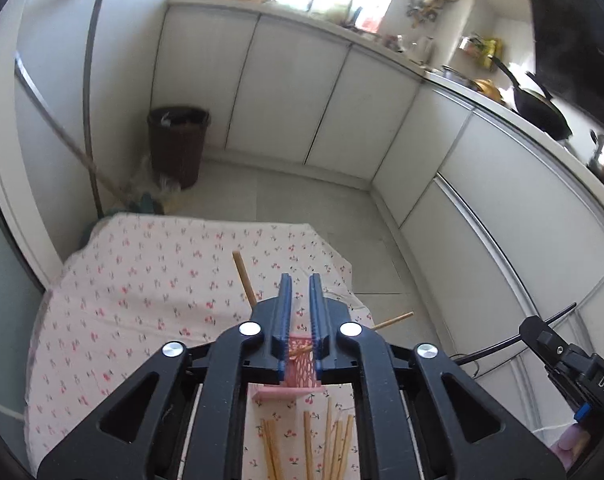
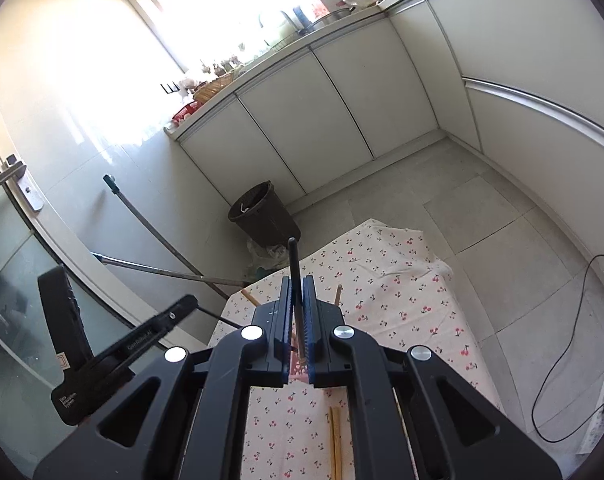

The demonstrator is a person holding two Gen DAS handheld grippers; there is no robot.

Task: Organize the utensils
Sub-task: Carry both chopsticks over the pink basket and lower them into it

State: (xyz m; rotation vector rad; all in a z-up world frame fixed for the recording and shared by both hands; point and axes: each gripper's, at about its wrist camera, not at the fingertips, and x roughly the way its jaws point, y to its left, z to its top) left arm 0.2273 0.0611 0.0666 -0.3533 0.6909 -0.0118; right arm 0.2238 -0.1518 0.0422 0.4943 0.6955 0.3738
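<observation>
The right gripper [image 2: 298,288] jaws clench a dark chopstick [image 2: 293,264] upright. The left gripper [image 1: 301,284] jaws stand slightly parted, seemingly empty, above a pink basket [image 1: 300,364] and wooden chopsticks [image 1: 308,444] on the cherry-print desk [image 1: 142,280].

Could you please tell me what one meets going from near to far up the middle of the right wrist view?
Loose wooden chopsticks on the cherry-print cloth → the right tool, shut on a dark chopstick → brown waste bin on the floor → white cabinet doors → the bright window.
</observation>
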